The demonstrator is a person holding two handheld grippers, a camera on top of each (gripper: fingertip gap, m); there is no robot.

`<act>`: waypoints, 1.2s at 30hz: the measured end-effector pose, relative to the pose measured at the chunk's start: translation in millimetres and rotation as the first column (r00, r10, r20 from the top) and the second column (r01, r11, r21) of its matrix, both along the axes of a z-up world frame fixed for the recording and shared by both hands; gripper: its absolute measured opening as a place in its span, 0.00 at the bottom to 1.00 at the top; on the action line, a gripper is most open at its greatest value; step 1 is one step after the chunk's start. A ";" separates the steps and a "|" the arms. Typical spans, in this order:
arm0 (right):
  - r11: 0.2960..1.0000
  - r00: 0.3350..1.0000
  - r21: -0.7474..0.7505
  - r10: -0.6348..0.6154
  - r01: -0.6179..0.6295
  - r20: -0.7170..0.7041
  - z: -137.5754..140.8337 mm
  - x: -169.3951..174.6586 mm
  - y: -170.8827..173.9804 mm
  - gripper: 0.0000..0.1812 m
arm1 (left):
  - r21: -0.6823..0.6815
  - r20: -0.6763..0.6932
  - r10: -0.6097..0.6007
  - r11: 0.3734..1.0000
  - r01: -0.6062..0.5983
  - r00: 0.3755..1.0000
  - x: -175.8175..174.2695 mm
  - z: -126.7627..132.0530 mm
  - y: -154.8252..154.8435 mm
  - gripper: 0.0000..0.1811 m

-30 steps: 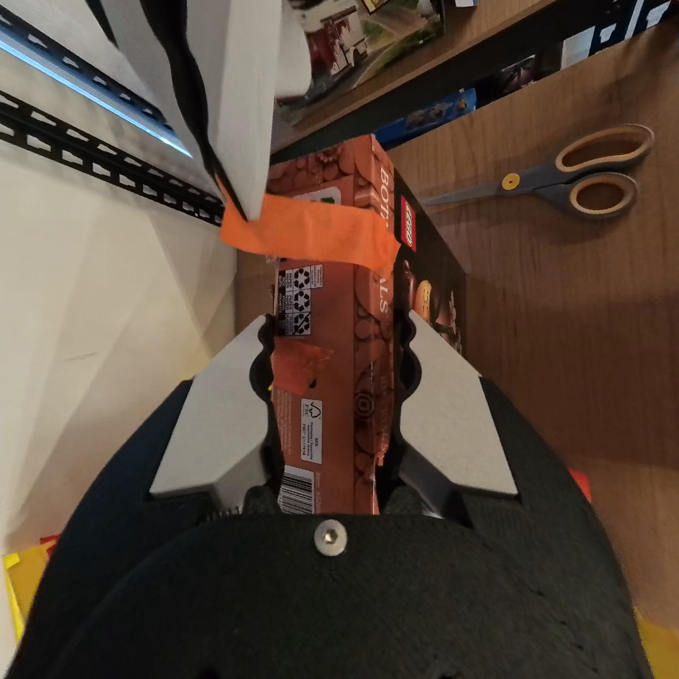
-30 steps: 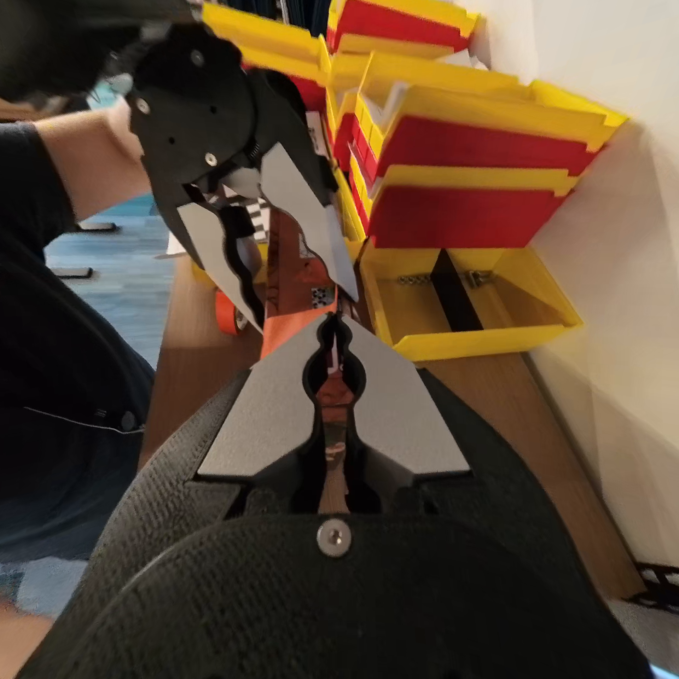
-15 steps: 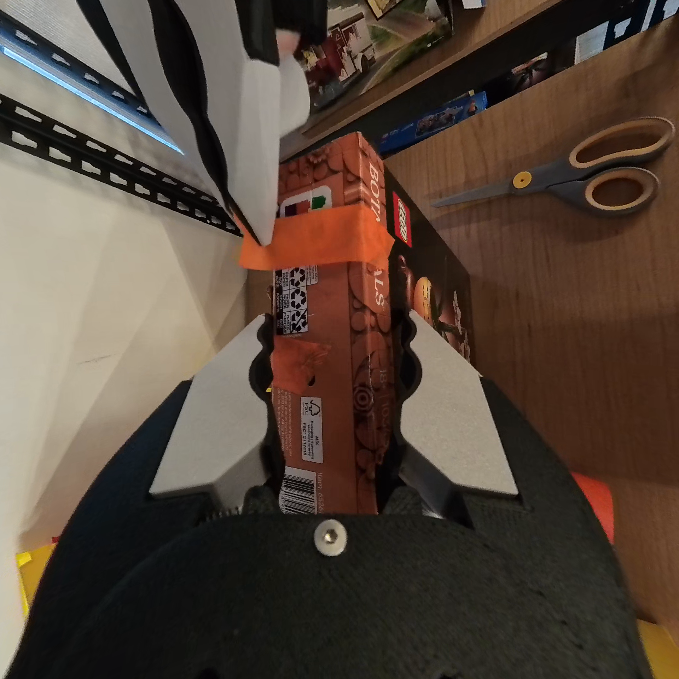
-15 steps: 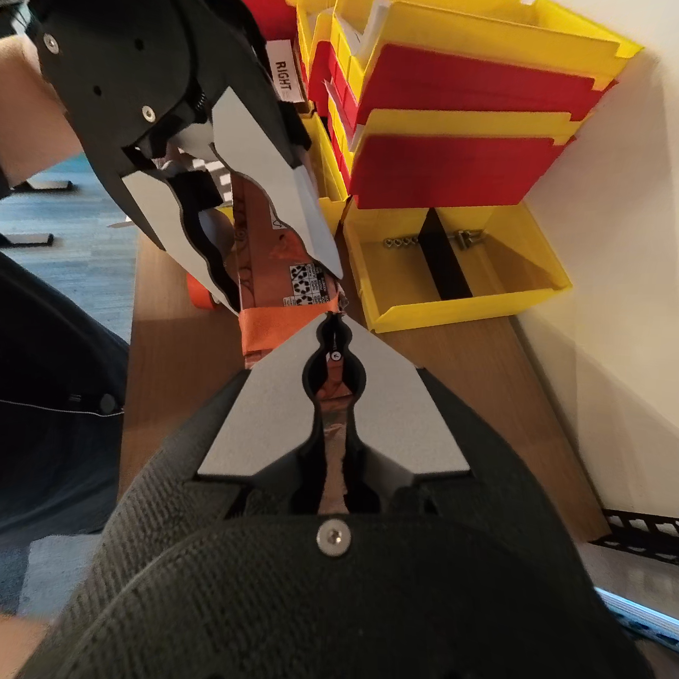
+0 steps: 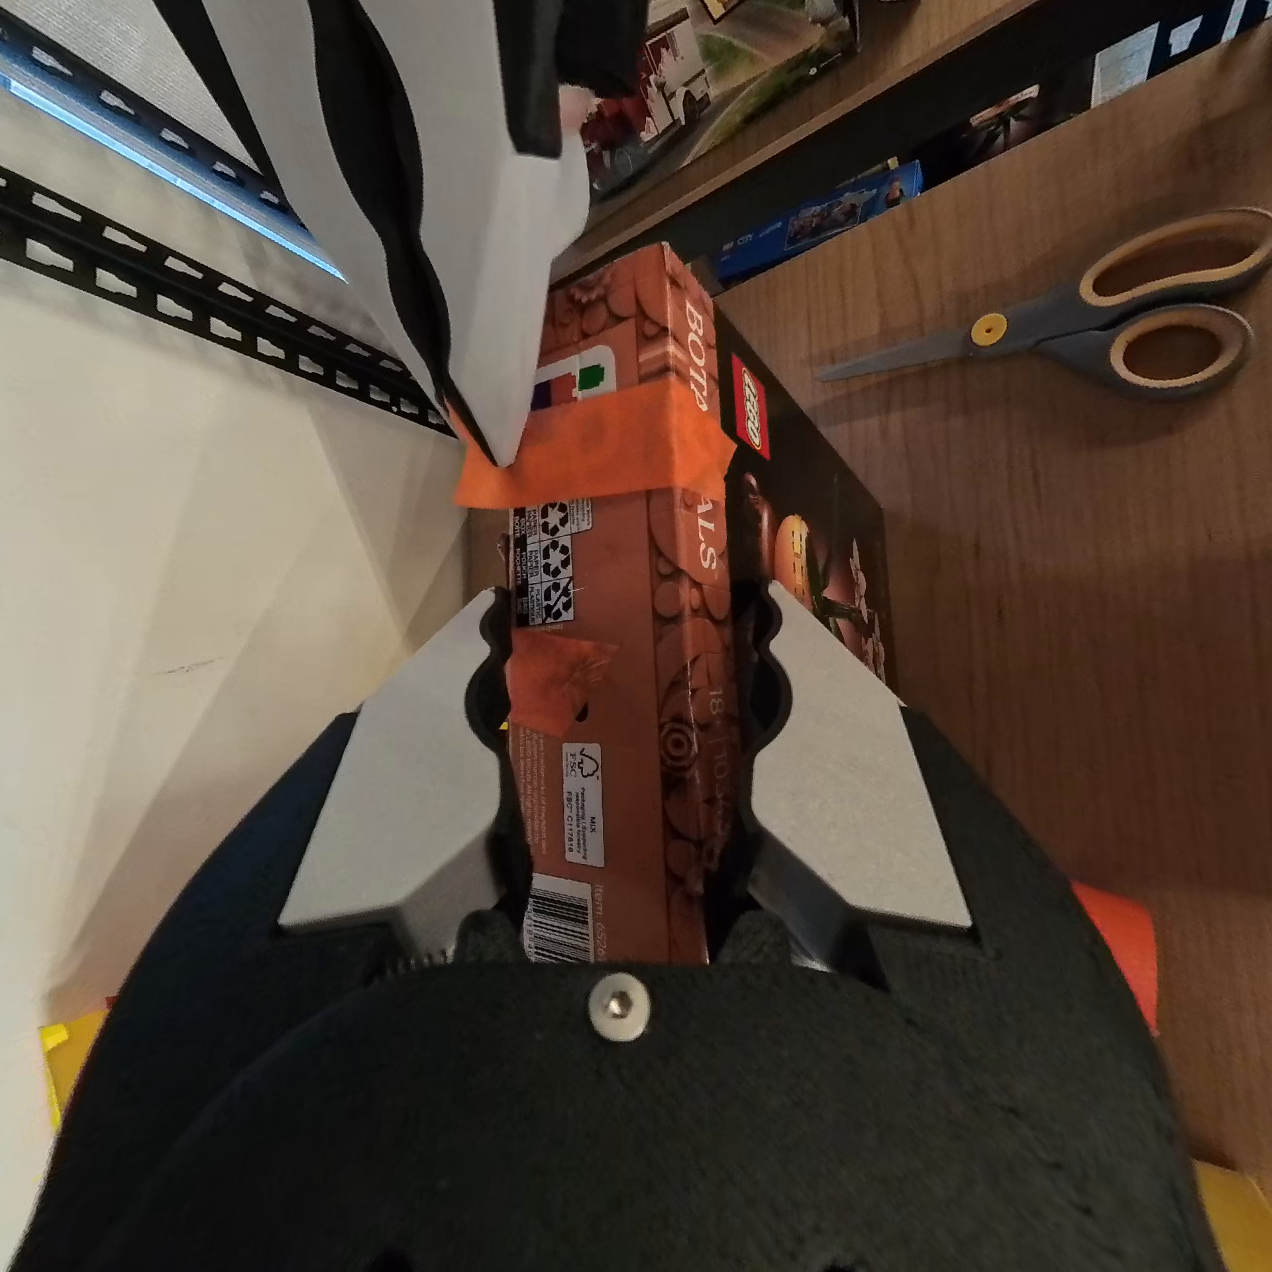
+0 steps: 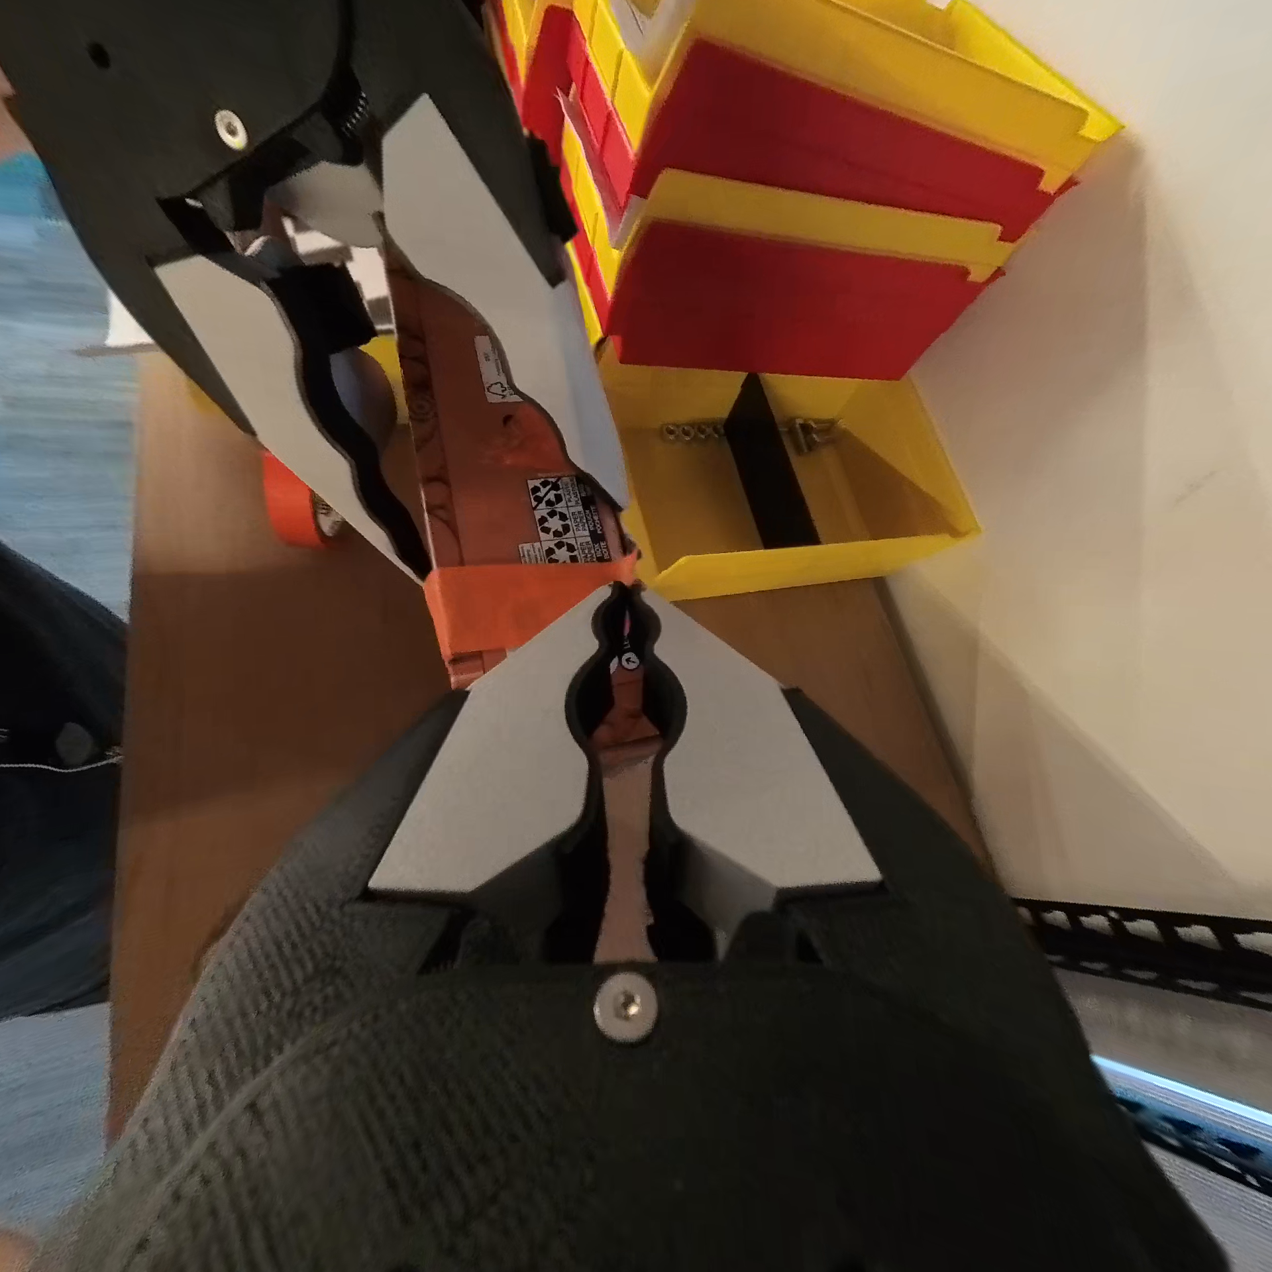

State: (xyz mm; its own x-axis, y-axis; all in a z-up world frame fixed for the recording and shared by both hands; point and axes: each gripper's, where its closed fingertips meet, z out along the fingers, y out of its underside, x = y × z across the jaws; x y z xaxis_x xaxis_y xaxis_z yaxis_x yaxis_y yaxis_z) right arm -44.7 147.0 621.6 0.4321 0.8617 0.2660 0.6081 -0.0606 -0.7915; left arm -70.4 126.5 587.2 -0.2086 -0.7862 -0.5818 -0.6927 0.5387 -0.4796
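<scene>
My left gripper (image 5: 630,592) is shut on a brown cardboard toy box (image 5: 606,688), which stands on edge on the wooden table (image 5: 1032,619). A strip of orange tape (image 5: 606,447) lies across the box's narrow side near its far end. My right gripper (image 6: 623,592) is shut on the loose end of the tape strip (image 6: 495,599), at the box's edge toward the wall. In the left wrist view the right gripper (image 5: 495,447) comes down from above onto that end. In the right wrist view the left gripper (image 6: 520,533) clamps the box (image 6: 475,475).
Grey and tan scissors (image 5: 1074,337) lie on the table to the right of the box. A roll of orange tape (image 6: 296,502) sits behind the left gripper. An open yellow bin (image 6: 812,550) and stacked red and yellow bins (image 6: 791,289) stand against the white wall. The tips of one gripper are about 5 centimeters away from the tips of the other.
The tape strip hung slanted and loose over the box; now it lies flat across the narrow side. My right gripper has moved in close to the box with the tape end.
</scene>
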 end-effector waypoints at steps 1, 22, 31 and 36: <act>1.000 1.000 0.018 -0.005 0.005 0.017 -0.1 -0.1 0.2 0.00 | 0.002 0.001 -0.001 1.000 0.001 1.000 0.0 0.0 -0.1 0.39; 0.985 0.987 0.164 -0.079 0.055 0.142 7.6 6.0 9.1 0.18 | 0.013 -0.005 -0.007 1.000 0.007 1.000 0.4 0.3 -3.2 0.38; 0.997 0.997 0.030 -0.073 0.072 0.012 6.6 11.1 21.8 0.24 | 0.019 -0.010 0.004 1.000 -0.004 1.000 0.4 -0.4 -1.5 0.39; 0.996 0.976 0.058 -0.051 0.065 -0.209 27.6 12.6 17.0 0.23 | 0.015 0.002 0.001 1.000 -0.001 1.000 0.6 -0.1 -1.7 0.39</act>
